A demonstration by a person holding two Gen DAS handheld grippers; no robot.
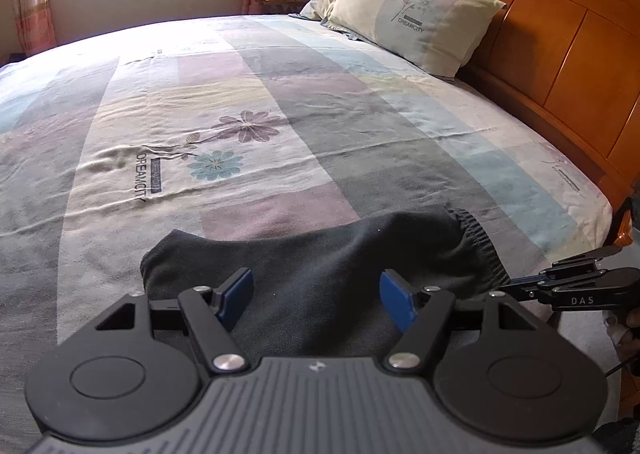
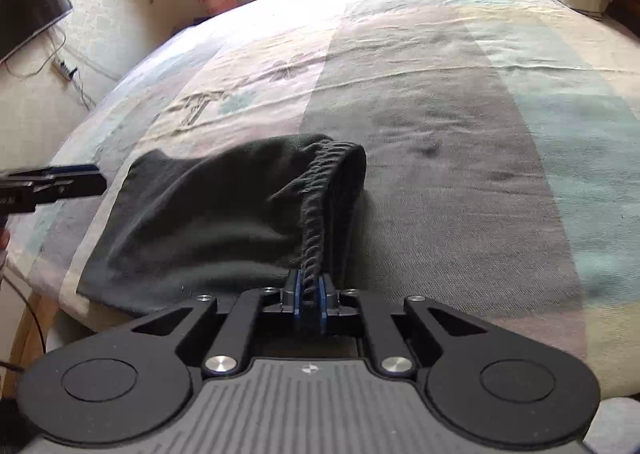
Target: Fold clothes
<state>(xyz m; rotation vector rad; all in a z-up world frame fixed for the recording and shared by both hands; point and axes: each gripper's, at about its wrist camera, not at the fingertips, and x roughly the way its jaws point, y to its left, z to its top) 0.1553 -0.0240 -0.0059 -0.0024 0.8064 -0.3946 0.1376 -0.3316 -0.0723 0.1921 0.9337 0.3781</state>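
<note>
Right wrist view puts the right tongs (image 2: 309, 290) clamped tight on the ribbed elastic waistband (image 2: 314, 214) of a dark grey, soft-knit pair of trousers (image 2: 192, 214), which lies bunched near the edge of the bed (image 2: 460, 94) on its pastel patchwork sheet. Left wrist view shows the left tongs (image 1: 318, 296) standing wide apart over the dark cloth, with nothing pinched between the blue pads (image 1: 394, 300). A risk, as I judge it: the left tongs may close on a single layer only (the fabric looks doubled), so the fold would drag crooked. The right grip sits on the waistband's very end, so a hard pull could slip it free.
</note>
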